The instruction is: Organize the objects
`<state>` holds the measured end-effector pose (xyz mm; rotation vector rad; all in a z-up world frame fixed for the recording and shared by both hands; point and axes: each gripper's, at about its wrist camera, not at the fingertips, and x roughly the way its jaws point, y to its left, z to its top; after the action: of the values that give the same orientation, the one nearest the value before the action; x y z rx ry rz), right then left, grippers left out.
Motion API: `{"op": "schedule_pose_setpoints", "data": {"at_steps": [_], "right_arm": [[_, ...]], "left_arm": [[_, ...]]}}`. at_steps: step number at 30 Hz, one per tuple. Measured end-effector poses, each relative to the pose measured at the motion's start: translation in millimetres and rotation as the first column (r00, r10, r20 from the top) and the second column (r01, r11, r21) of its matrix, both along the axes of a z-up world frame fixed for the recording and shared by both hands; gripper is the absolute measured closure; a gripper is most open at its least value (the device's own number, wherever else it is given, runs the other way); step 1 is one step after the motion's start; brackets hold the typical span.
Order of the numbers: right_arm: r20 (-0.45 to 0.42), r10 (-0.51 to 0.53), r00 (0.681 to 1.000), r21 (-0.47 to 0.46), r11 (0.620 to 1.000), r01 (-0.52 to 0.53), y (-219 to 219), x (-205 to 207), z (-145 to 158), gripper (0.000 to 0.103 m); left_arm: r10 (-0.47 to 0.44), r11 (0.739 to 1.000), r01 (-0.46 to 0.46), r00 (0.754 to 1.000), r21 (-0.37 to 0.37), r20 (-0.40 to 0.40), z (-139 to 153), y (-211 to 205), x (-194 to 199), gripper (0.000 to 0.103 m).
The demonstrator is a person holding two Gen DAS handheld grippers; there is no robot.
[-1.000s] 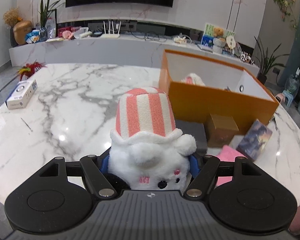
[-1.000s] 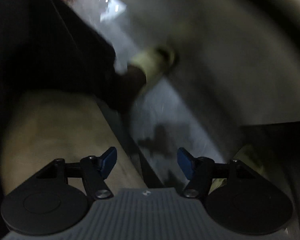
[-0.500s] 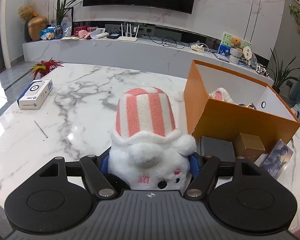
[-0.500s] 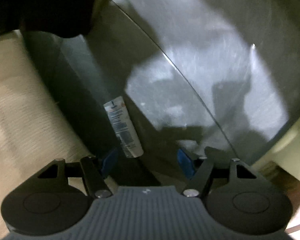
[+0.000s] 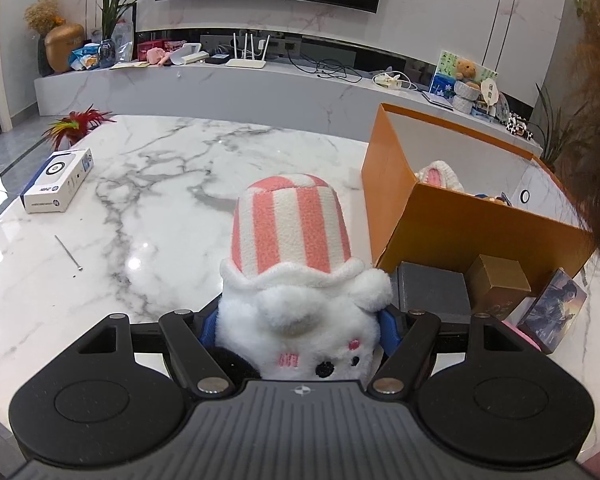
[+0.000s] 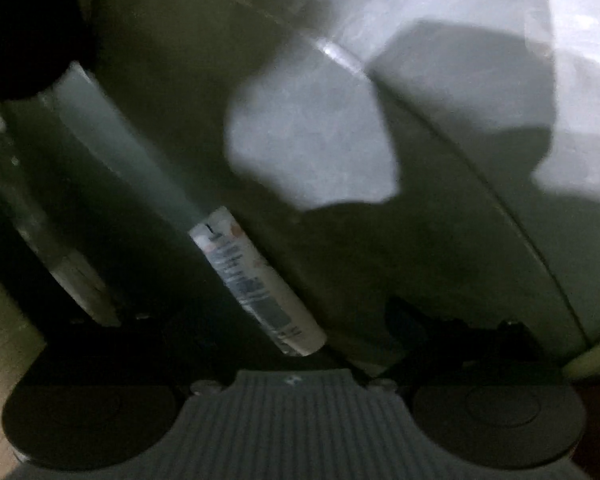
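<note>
- My left gripper (image 5: 298,320): blue pads pinch a white plush (image 5: 296,276) with a pink-striped hat, held over the marble table (image 5: 160,184).
- Orange box (image 5: 452,224): on the table, right of the plush; another plush (image 5: 438,174) lies inside.
- Grey box (image 5: 434,292), gold box (image 5: 498,284), card (image 5: 556,308): against the orange box's near wall.
- White carton (image 5: 58,180): far left on the table.
- My right gripper (image 6: 292,332): jaws have just been opening, now wide; nothing pinched. A tube (image 6: 256,284) lies on the dim floor just ahead, between them.
</note>
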<state>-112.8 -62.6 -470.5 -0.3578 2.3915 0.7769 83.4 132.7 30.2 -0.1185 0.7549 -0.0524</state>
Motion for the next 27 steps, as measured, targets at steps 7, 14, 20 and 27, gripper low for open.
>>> {"op": "schedule_pose_setpoints", "data": {"at_steps": [7, 14, 20, 27], "right_arm": [[-0.141, 0.07, 0.988, -0.093, 0.992, -0.084, 26.0, -22.3, -27.0, 0.001], [-0.226, 0.096, 0.969, -0.11, 0.986, -0.123, 37.4, -38.2, -40.9, 0.03], [-0.206, 0.174, 0.963, -0.076, 0.978, -0.193, 37.7, -41.7, -36.9, 0.06], [-0.049, 0.157, 0.986, -0.023, 0.987, -0.158, 38.3, 7.1, -8.4, 0.103]], "left_arm": [[0.063, 0.998, -0.063, 0.998, -0.016, -0.003, 5.8, 28.8, -16.0, 0.019], [0.051, 0.998, -0.05, 0.998, -0.047, 0.023, 11.4, 40.2, -25.9, 0.018], [0.041, 0.998, -0.041, 0.999, -0.043, 0.002, 6.2, 37.0, -16.4, 0.018], [-0.005, 1.0, 0.004, 1.0, -0.029, -0.023, -0.3, 26.0, -12.0, 0.018]]}}
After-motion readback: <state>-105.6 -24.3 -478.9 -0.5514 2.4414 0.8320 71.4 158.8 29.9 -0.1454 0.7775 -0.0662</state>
